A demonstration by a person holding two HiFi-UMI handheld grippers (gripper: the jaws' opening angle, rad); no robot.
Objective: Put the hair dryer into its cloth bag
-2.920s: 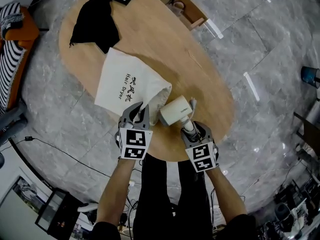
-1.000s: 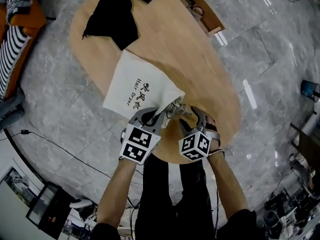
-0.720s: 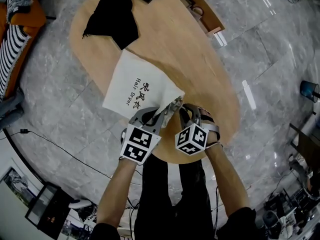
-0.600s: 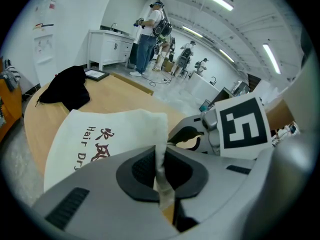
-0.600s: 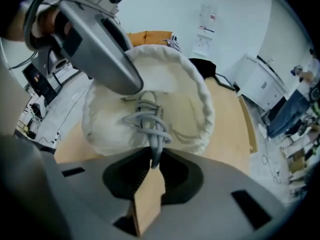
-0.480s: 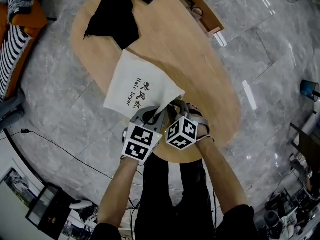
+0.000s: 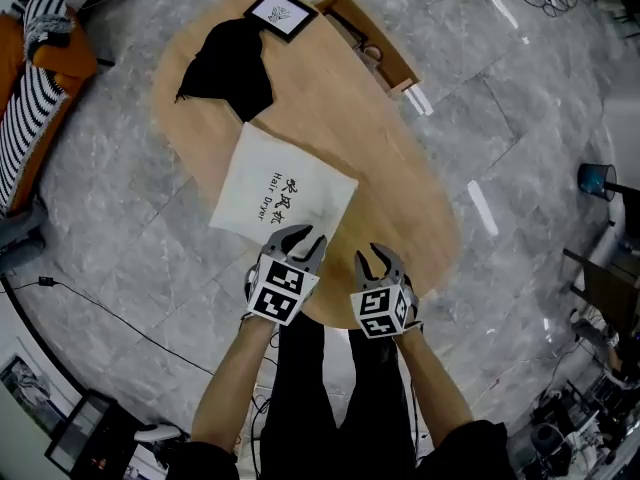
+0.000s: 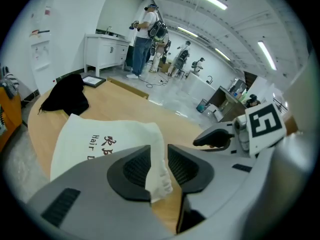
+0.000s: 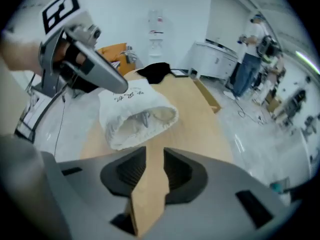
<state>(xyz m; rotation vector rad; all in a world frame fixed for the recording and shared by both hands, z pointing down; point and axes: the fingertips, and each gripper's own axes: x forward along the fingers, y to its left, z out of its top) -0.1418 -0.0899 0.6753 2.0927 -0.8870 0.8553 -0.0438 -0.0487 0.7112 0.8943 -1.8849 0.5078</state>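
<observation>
The white cloth bag (image 7: 283, 196) printed "Hair Dryer" lies flat on the oval wooden table (image 7: 400, 188). Its open mouth faces the right gripper view, where a grey part of the hair dryer (image 9: 144, 118) shows inside the bag (image 9: 135, 111). My left gripper (image 7: 303, 236) sits at the bag's near corner. Its jaws are opening, and a fold of the bag's hem (image 8: 159, 171) hangs loose between them. My right gripper (image 7: 373, 258) hovers over the table's near edge, right of the bag. Its jaws are opening with nothing between them.
A black cloth (image 7: 228, 63), a framed picture (image 7: 281, 13) and a long wooden tray (image 7: 365, 43) lie at the table's far end. An orange chair with a striped cushion (image 7: 30, 78) stands at the left. People stand far back in the room (image 8: 145, 39).
The hair dryer's handle has gone into the bag. My right gripper pulled back from the bag's mouth towards the near table edge. The left jaws have loosened on the hem.
</observation>
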